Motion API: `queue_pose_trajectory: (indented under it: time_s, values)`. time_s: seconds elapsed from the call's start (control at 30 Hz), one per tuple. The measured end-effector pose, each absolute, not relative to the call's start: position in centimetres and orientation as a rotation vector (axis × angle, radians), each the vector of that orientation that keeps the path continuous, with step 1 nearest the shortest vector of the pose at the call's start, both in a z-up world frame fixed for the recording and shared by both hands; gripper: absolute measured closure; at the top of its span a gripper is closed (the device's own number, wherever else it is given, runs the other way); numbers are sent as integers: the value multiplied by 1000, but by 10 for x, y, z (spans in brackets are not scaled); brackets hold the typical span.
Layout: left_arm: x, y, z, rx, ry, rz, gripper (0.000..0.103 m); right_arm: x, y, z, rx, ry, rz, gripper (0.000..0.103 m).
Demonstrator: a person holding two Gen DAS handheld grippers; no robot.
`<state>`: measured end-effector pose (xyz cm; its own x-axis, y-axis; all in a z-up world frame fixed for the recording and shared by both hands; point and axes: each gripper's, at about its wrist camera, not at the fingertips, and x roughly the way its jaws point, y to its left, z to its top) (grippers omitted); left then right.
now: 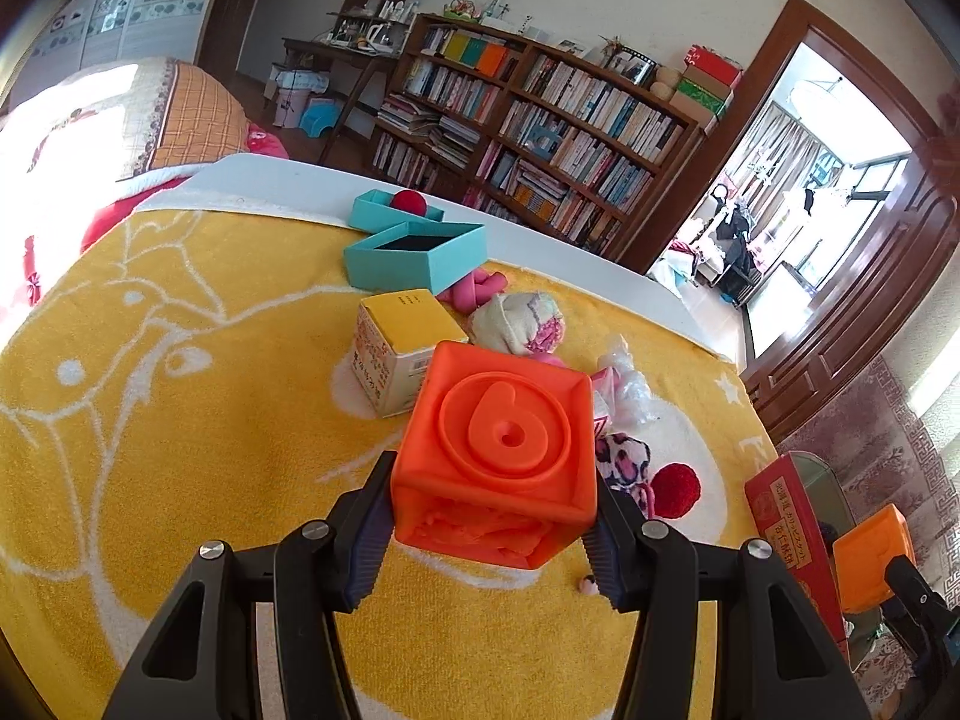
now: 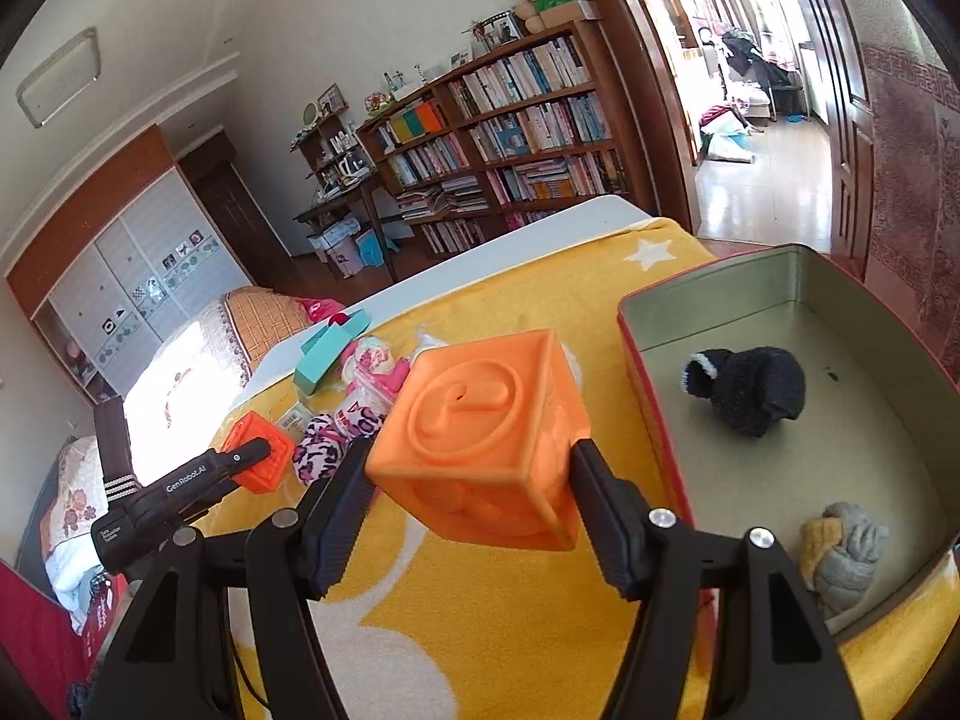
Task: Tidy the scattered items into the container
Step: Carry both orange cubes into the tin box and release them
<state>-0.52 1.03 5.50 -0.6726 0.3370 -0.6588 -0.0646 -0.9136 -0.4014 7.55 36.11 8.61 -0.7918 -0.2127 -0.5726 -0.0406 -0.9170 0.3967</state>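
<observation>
Left gripper (image 1: 492,531): fingers clamped on a red-orange cube (image 1: 501,459), embossed "6" face up, held clear above the yellow blanket (image 1: 180,420).

Right gripper (image 2: 468,525): fingers clamped on a paler orange cube (image 2: 480,438), lifted off the blanket.

Red tin (image 2: 852,324) sits just right of the right fingers, open, with a black sock (image 2: 750,390) and a grey-yellow sock bundle (image 2: 840,552) inside.

Ahead of the left fingers: yellow-topped carton (image 1: 396,348), rolled sock (image 1: 516,321), teal box (image 1: 420,258), leopard-print sock (image 1: 624,459), red pompom (image 1: 675,489).
</observation>
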Motion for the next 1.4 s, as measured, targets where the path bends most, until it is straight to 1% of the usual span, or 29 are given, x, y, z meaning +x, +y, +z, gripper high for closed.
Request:
queue_pose_trajectory:
  time_s: [0.3, 0.6, 0.7, 0.8, 0.93, 1.03, 1.07, 1.1, 1.13, 1.27, 1.4]
  values:
    - [23, 95, 98, -1020, -371, 2494, 46, 115, 448, 102, 884, -724, -3049, 34]
    - [49, 200, 115, -983, -192, 2310, 46, 125, 490, 98, 866, -744, -3127, 33]
    - [57, 240, 117, -975, -128, 2248, 46, 129, 496, 92, 876, -733, -3149, 33]
    - [64, 272, 118, -972, -90, 2192, 46, 137, 499, 95, 846, -672, -3184, 33]
    - [73, 307, 116, -998, -90, 2075, 45, 144, 501, 101, 814, -605, -3220, 33]
    - [77, 322, 116, -1005, -99, 2013, 43, 151, 511, 103, 783, -656, -3233, 33]
    - [79, 325, 116, -1002, -91, 2012, 38, 153, 514, 103, 778, -680, -3235, 33]
    - [80, 327, 116, -998, -85, 2018, 31, 155, 518, 102, 774, -704, -3236, 33]
    - [81, 327, 116, -992, -84, 2029, 29, 156, 521, 102, 773, -729, -3234, 33]
    - [77, 317, 113, -1006, -99, 2050, 29, 159, 532, 98, 787, -824, -3207, 33]
    - [71, 299, 110, -1033, -128, 2075, 29, 156, 531, 95, 807, -859, -3178, 33]
